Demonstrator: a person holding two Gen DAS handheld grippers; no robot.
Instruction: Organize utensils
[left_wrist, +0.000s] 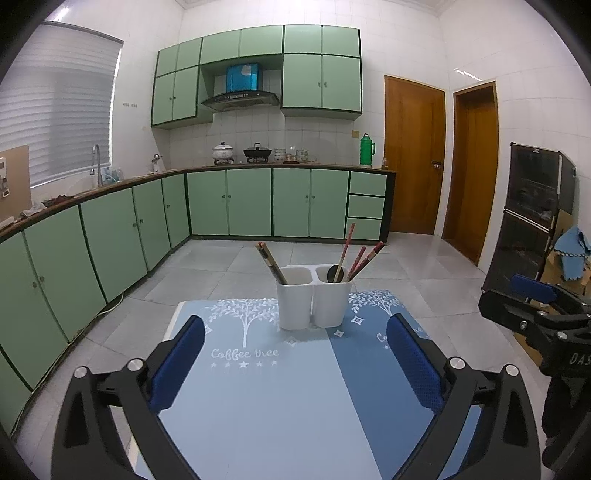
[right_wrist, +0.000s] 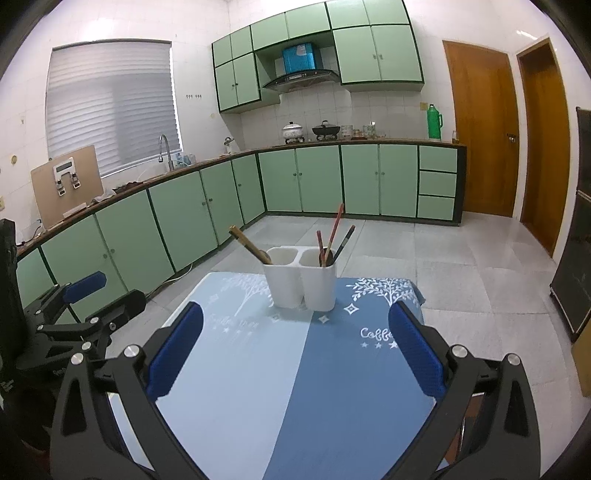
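Plainly, from your left wrist view, your left gripper (left_wrist: 295, 354) hangs over the near part of the table (left_wrist: 258, 406) with its blue pads spread wide and nothing between them, which suits a hand that has no grip to keep. The white two-compartment holder (left_wrist: 314, 299) stands well ahead near the table's far edge, about midway between its far corners. A brown pair of chopsticks (left_wrist: 271, 262) leans out of its left compartment, while reddish chopsticks (left_wrist: 354, 254) and a dark spoon (left_wrist: 335, 274) sit in the right one, so the sorting looks largely done; I judge little is left. Your right gripper (left_wrist: 532, 295) shows off the table's right edge, clear of the holder. From your right wrist view, that right gripper (right_wrist: 295, 350) likewise has its pads wide apart and empty above the near table. The holder (right_wrist: 301, 286) sits straight ahead by the far edge, brown sticks (right_wrist: 249, 245) left, reddish sticks (right_wrist: 332, 232) right. Your left gripper (right_wrist: 85, 295) hovers beyond the table's left edge. No loose utensil shows on the blue tablecloth (right_wrist: 332, 387) and nothing blocks a reach to the holder; green cabinets (right_wrist: 317, 177) and wooden doors (right_wrist: 484, 125) stand far behind.
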